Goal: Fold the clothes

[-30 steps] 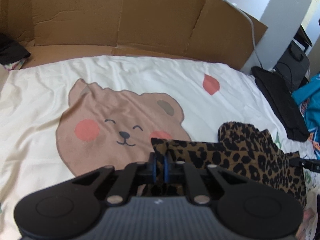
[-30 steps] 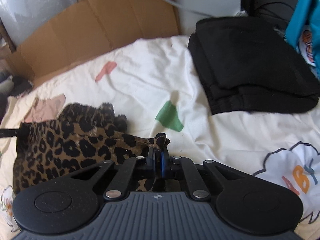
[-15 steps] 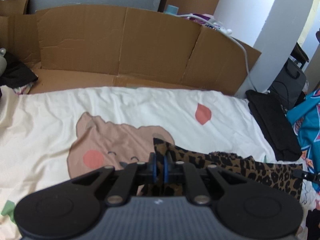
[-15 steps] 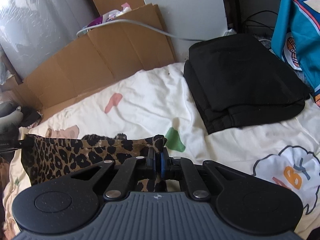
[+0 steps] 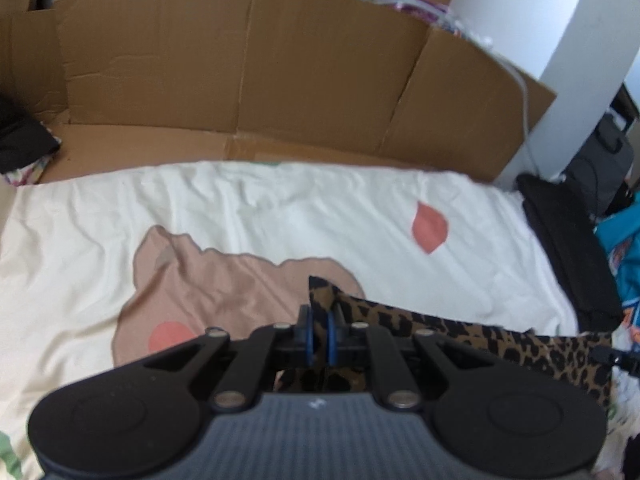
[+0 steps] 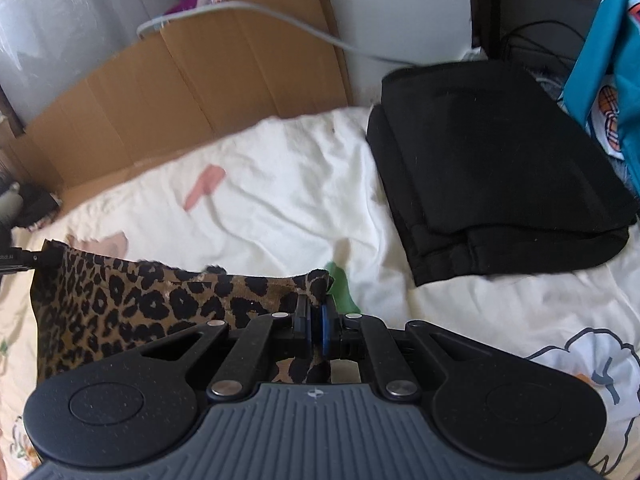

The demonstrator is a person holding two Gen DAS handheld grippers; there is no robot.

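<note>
Two grippers each pinched one end of the leopard-print garment's point(image 6: 132, 300) top edge. The left gripper point(image 5: 319, 334) was closed on a corner that stuck up between its blue pads, and the right gripper point(image 6: 316, 328) was closed on the opposite corner. The cloth was stretched between them above the bed sheet point(image 5: 280, 208), its top edge fairly taut and the rest hanging down out of view behind the gripper bodies.

A slip seemed the likeliest trouble. Each pinch held only a small tuft of fabric, so a hard pull apart could have drawn a corner out and let that side drop in a heap. Uneven lowering could also have laid the garment down skewed or creased (how the lower part hung could not be seen, so a hidden twist was possible). Whether this spread-out hold came ahead of a fold or between folds, the pictures did not settle.

Around it, a folded black garment point(image 6: 500, 160) lay on the sheet to the right, near enough that a wide swing of the right gripper might have dragged cloth over it. A teal printed cloth point(image 6: 612, 60) hung at the far right edge. Cardboard point(image 5: 248, 72) stood along the back of the bed with a grey cable point(image 6: 248, 12) draped over it. The bear print point(image 5: 224, 280) marked open sheet ahead of the left gripper, with nothing lying in the way there.
</note>
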